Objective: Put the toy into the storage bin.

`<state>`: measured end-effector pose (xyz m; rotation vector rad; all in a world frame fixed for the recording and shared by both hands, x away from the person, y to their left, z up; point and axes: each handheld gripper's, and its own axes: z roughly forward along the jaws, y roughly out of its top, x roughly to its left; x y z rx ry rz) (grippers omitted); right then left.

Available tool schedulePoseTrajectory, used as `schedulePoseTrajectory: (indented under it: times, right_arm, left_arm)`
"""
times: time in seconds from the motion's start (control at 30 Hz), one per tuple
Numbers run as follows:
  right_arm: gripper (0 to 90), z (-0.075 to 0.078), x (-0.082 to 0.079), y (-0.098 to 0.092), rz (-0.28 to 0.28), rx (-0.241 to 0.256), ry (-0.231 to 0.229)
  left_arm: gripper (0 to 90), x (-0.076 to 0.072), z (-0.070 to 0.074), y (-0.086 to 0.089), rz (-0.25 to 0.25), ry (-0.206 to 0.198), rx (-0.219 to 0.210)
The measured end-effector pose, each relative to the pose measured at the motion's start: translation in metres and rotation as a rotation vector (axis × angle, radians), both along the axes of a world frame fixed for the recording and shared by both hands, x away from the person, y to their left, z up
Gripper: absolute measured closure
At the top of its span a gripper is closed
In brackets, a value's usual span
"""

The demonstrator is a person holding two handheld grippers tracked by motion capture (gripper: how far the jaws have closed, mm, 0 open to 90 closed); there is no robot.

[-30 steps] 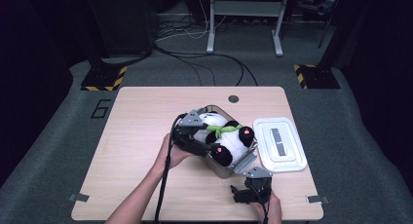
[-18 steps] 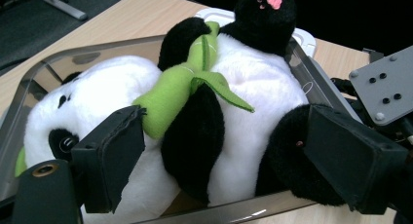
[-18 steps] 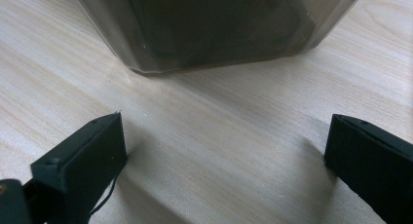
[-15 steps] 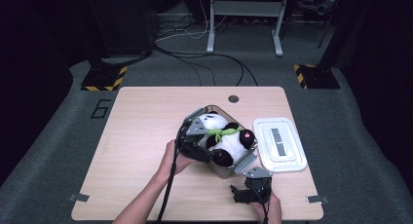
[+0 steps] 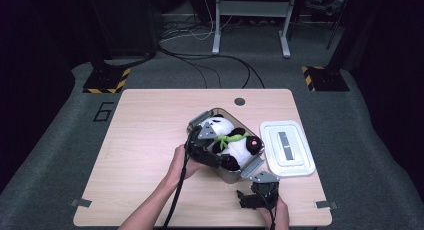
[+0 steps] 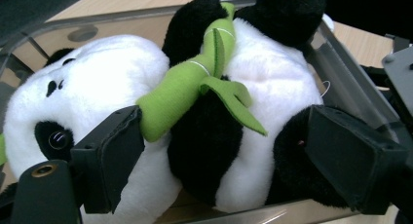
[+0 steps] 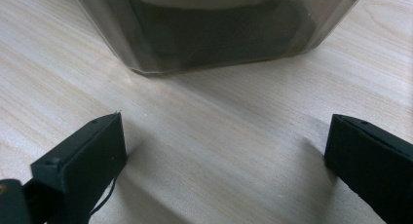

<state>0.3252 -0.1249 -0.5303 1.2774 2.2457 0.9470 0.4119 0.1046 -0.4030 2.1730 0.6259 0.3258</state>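
Near the table's [image 5: 140, 140] middle, a panda [image 5: 231, 144] lies in a clear bin [image 5: 227, 175], a white lid [image 5: 286, 147] just beside it. Left gripper [image 6: 221, 151] straddles the panda's belly, jaws spread wide. Right gripper [image 7: 221, 151] rests on the table before the bin, jaws apart and empty.
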Motion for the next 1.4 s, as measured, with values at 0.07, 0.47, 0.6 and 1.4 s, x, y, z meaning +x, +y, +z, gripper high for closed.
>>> schedulePoseTrajectory:
  times: [0.07,0.47,0.6,1.4]
  right_arm:
    - [0.8,0.000,0.000,0.000,0.000,0.000,0.000]
    - [0.8,0.000,0.000,0.000,-0.001,0.001,0.001]
    - [0.8,0.000,0.000,0.000,-0.001,0.001,0.001]
    - [0.8,0.000,0.000,0.000,0.000,0.000,0.000]
  left_arm:
    - [14.2,0.000,0.002,0.001,0.001,0.003,-0.007]
    - [14.4,0.014,0.023,-0.011,0.021,0.019,-0.020]
    - [15.0,0.022,0.013,-0.021,0.014,0.055,0.032]
    - [15.6,0.022,0.005,-0.028,0.013,0.087,0.052]
